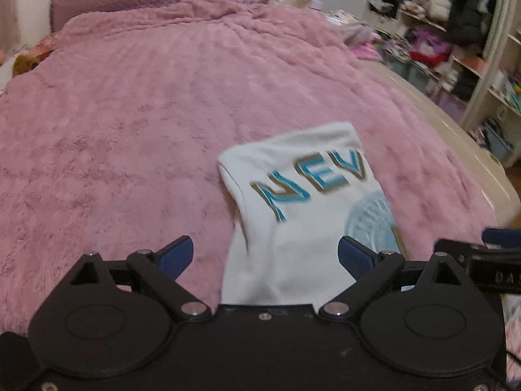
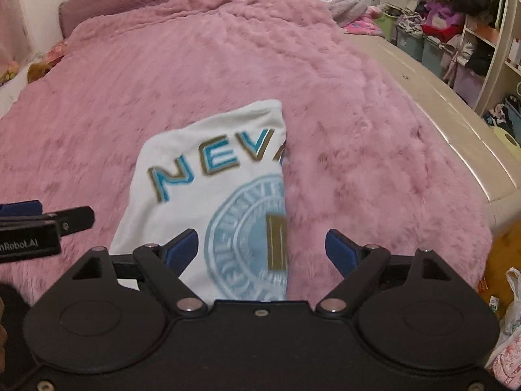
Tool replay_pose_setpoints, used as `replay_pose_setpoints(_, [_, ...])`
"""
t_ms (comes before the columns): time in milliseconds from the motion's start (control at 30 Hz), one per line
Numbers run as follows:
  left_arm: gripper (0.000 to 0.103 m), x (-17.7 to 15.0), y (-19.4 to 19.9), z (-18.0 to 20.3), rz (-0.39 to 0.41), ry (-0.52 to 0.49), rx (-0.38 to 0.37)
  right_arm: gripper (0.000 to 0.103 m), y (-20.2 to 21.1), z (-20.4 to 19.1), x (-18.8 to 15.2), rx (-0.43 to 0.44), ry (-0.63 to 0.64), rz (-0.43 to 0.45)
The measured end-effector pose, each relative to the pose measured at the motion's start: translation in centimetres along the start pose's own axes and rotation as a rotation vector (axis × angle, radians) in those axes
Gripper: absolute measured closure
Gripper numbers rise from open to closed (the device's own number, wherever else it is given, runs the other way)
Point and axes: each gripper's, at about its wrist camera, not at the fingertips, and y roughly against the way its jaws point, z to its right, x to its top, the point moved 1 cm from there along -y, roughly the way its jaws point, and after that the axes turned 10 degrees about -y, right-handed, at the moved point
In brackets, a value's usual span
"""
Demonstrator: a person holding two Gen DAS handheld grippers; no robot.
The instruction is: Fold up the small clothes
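Status: we find the white printed cotton shirt [image 2: 208, 202] part-folded on the fluffy pink blanket [image 2: 358, 163] | left gripper [image 1: 265, 257] and right gripper [image 2: 262, 249] spread wide, holding nothing | further folds likely remain.

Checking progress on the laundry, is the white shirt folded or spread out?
Folded. The white shirt lies as a narrow panel on the pink blanket, its lettering and round emblem cut off at the right fold.
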Motion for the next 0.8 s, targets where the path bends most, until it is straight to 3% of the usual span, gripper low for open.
replay_pose_setpoints(100, [0.004, -0.7, 0.7, 1.2, 0.002, -0.092, 0.125, 0.02, 0.6, 0.2, -1.1, 0.013, -0.003, -0.012])
replay_pose_setpoints(267, [0.004, -0.7, 0.8, 0.6, 0.018, -0.038, 0.06, 0.02, 0.8, 0.2, -2.0, -0.01, 0.009, -0.018])
replay_pose_setpoints(700, [0.004, -0.7, 1.6, 1.1, 0.037, -0.041, 0.13, 0.02, 1.3, 0.1, -2.3, 0.013, 0.01, -0.012])
replay_pose_setpoints(800, [0.004, -0.7, 1.2, 1.0, 0.01, -0.034, 0.104, 0.02, 1.4, 0.0, -2.3, 0.013, 0.01, -0.011])
